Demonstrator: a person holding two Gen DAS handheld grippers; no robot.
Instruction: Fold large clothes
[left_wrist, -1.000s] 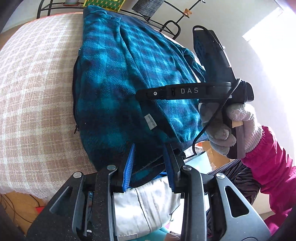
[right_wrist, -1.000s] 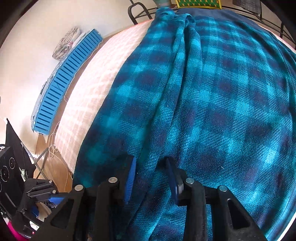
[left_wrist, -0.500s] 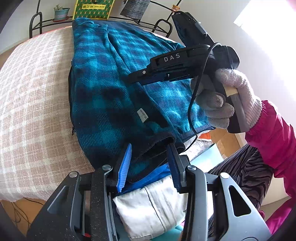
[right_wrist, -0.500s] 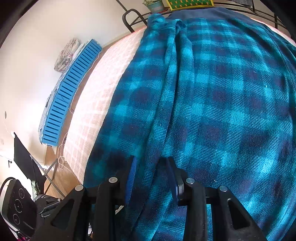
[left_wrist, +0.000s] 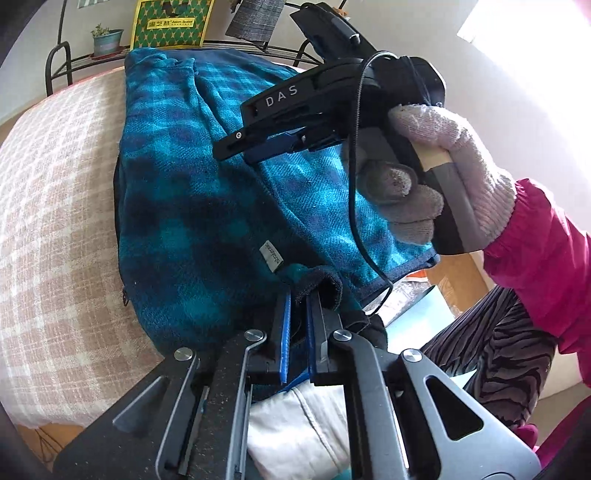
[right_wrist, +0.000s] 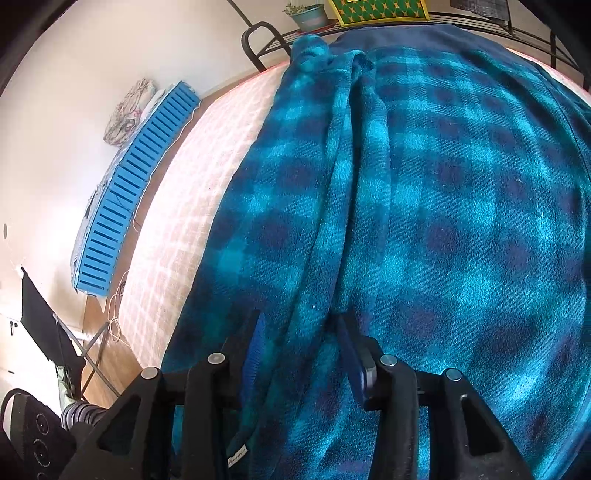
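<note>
Checked beige bedding (left_wrist: 55, 221) covered a bed, and across it lay the blue plaid fleece garment (left_wrist: 192, 206), spread lengthwise with its far end toward twelve o'clock and its near end over the bed's edge at six. At that near end the left gripper (left_wrist: 298, 325) had closed its blue pads on the garment's dark cuff (left_wrist: 321, 284); the pinched cloth hid what lay between the pads. A grey label (left_wrist: 271, 255) showed at eleven o'clock from the cuff. Above the fleece at two o'clock, a gloved hand (left_wrist: 443, 177) in a pink sleeve (left_wrist: 546, 251) carried the right gripper (right_wrist: 301, 354), whose jaws were opening with a raised ridge of fleece between them; whether the pads touched it was hard to tell. Beyond the garment stood a metal rack (left_wrist: 59, 66) holding a small potted plant (left_wrist: 107, 37). White cloth (left_wrist: 303, 428) lay partly hidden beneath the left gripper.
</note>
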